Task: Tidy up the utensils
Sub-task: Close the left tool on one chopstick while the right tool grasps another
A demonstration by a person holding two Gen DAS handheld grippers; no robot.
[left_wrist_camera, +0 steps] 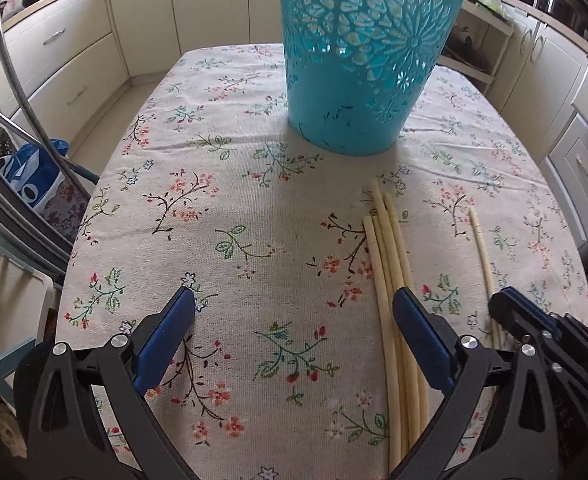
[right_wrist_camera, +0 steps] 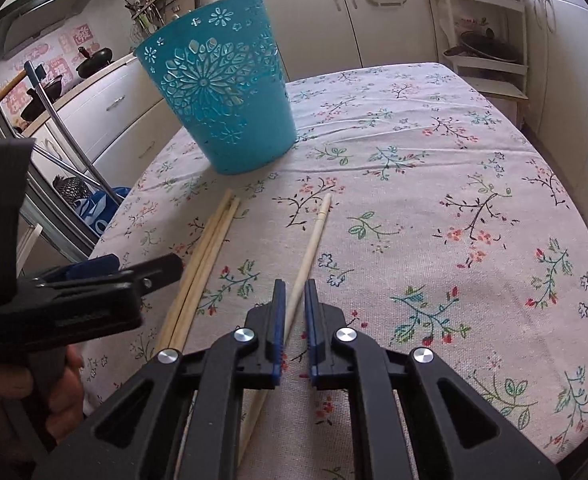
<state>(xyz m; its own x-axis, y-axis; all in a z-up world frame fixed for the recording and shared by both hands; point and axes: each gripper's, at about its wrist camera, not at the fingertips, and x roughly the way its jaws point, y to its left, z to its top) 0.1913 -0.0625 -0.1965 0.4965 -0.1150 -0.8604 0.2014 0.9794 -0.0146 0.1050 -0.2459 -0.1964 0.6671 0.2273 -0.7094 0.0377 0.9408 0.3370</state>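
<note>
My left gripper (left_wrist_camera: 294,300): black plastic frame, triangular cut-outs, silver round screws at the pivots.
My left fingers (left_wrist_camera: 166,340): blue ribbed pads.
My right gripper (right_wrist_camera: 294,296): matching black frame, four silver screws.
My right pads (right_wrist_camera: 279,320): dark blue.
My left hand (right_wrist_camera: 60,396): bare skin, no sleeve visible.

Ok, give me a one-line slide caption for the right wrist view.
Right gripper closing around a lone chopstick; bundled chopsticks and teal basket beyond.
</note>
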